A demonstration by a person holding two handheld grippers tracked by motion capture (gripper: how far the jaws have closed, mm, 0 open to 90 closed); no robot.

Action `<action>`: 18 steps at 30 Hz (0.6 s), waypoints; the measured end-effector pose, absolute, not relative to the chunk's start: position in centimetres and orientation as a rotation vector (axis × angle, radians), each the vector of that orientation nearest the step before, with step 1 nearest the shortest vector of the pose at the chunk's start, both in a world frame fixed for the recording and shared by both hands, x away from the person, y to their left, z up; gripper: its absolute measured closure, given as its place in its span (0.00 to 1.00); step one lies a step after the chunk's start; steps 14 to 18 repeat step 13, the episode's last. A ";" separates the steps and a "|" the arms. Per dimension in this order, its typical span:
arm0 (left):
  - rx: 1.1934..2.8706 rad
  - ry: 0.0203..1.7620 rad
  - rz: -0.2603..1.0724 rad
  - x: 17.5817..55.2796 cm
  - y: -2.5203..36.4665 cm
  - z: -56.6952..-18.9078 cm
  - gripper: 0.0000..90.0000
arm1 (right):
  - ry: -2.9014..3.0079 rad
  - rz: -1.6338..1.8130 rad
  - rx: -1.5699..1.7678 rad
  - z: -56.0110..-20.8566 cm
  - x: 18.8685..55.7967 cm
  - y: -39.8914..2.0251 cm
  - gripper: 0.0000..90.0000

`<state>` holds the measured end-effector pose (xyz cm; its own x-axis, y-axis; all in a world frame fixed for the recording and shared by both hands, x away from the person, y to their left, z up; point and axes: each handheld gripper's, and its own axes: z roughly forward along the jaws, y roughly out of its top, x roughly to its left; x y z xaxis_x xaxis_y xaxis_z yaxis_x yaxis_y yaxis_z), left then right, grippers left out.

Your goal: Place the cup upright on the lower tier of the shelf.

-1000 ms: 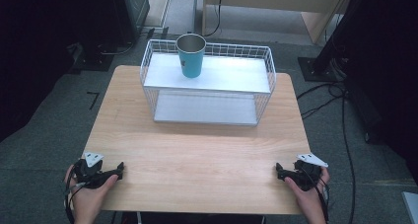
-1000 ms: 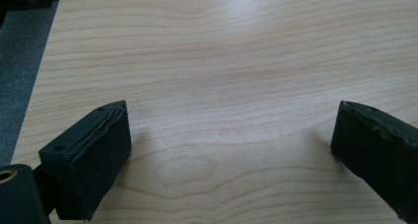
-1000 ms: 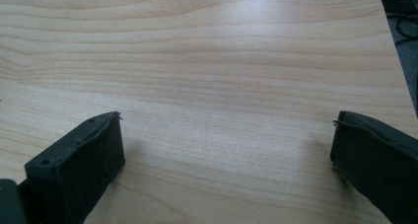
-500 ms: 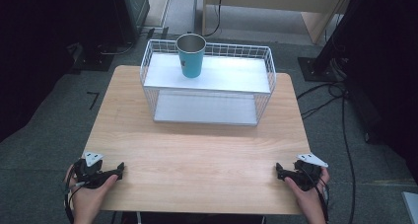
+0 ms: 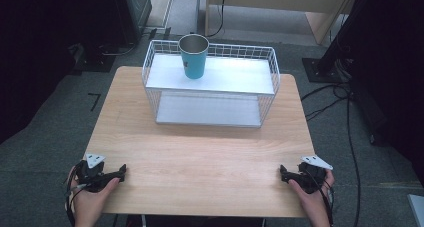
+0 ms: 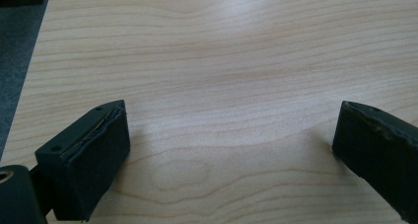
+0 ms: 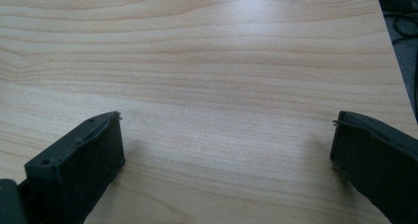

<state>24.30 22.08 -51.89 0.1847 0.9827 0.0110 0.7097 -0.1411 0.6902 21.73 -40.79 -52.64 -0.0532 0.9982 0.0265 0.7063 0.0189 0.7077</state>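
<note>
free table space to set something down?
Bare wood runs across the table from the wire rack at the far side to the near edge, between the left hand-held gripper and right hand-held gripper. Rack's top shelf is free right of the cup.

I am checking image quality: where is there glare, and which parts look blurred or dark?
High view: pale glare on the rack's upper shelf; surroundings dark. Left gripper view: soft sheen on the table, the near jaws blurred. Right gripper view: similar sheen at the top, jaws also soft.
</note>
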 end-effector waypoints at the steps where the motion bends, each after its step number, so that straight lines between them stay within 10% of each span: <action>1: 1.918 1.582 0.645 24.3 22.1 -51.9 0.02 | 1.811 0.779 1.733 -52.7 21.7 -40.8 0.00; 18: 1.919 1.582 0.641 24.5 22.0 -51.9 0.02 | 1.809 0.778 1.734 -52.7 21.7 -40.8 0.00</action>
